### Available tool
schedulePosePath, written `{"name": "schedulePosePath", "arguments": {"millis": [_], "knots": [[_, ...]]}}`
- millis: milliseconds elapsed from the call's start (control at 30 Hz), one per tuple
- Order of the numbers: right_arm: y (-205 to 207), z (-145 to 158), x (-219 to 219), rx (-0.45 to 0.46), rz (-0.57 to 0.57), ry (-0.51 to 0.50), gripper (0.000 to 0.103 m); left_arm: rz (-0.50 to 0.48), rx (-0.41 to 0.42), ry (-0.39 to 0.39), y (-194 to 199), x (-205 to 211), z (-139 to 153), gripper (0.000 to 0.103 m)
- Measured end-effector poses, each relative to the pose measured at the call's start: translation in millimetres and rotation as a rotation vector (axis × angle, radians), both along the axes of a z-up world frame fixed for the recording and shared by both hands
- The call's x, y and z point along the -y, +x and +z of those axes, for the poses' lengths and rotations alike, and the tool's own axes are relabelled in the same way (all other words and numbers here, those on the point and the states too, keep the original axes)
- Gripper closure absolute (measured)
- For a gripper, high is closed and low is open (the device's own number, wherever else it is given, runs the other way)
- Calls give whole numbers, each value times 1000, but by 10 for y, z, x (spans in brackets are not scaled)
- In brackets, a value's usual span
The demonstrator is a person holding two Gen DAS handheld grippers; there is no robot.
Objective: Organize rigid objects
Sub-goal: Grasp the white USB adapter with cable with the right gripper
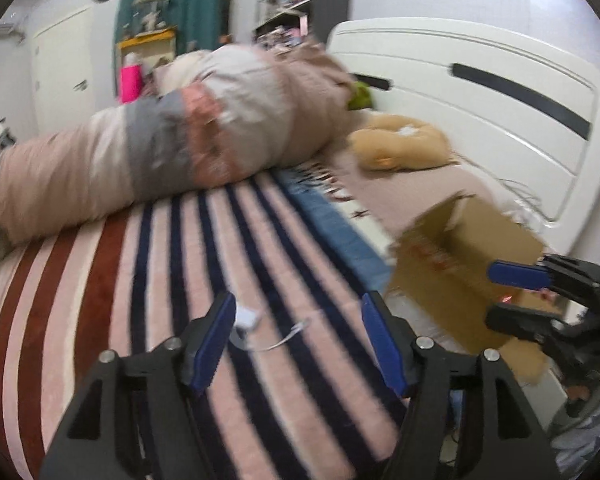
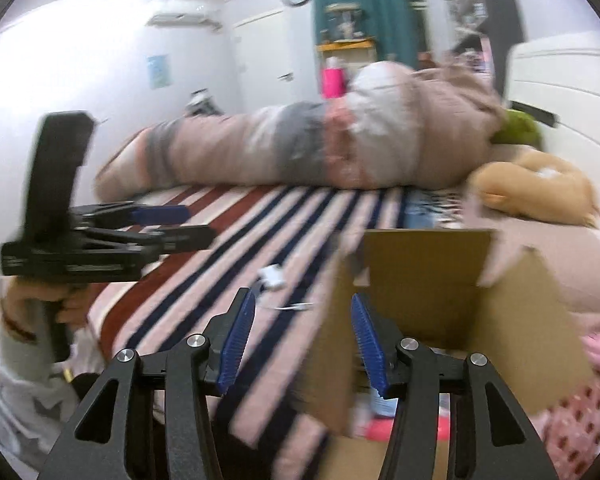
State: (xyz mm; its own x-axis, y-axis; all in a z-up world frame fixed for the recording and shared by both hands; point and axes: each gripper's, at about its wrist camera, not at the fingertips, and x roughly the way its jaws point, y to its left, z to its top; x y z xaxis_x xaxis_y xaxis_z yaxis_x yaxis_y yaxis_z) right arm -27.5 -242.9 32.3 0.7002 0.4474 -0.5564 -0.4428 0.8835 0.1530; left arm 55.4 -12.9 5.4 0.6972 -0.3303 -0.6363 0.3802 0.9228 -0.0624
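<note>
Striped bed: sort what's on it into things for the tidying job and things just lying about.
For the job:
- small white plug with its thin white cable
- open brown cardboard box

Lying about:
- long pink-and-grey rolled quilt
- tan plush toy
- green plush toy

Striped bed (image 1: 260,360): white charger (image 1: 246,318), cardboard box (image 1: 460,264), rolled quilt (image 1: 160,148).
</note>
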Motion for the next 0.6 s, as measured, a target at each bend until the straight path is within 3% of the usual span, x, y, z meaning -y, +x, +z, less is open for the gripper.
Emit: {"name": "schedulePosePath", "arguments": {"millis": [167, 333, 600], "knots": [[156, -193, -655, -42, 117, -58, 56, 51, -73, 4, 260, -409, -445, 41], [481, -643, -1177, -145, 188, -108, 55, 82, -126, -36, 512, -724, -813, 41], [1240, -1425, -1542, -208, 125, -240, 56, 96, -204, -100, 631, -1029, -1198, 41]]}}
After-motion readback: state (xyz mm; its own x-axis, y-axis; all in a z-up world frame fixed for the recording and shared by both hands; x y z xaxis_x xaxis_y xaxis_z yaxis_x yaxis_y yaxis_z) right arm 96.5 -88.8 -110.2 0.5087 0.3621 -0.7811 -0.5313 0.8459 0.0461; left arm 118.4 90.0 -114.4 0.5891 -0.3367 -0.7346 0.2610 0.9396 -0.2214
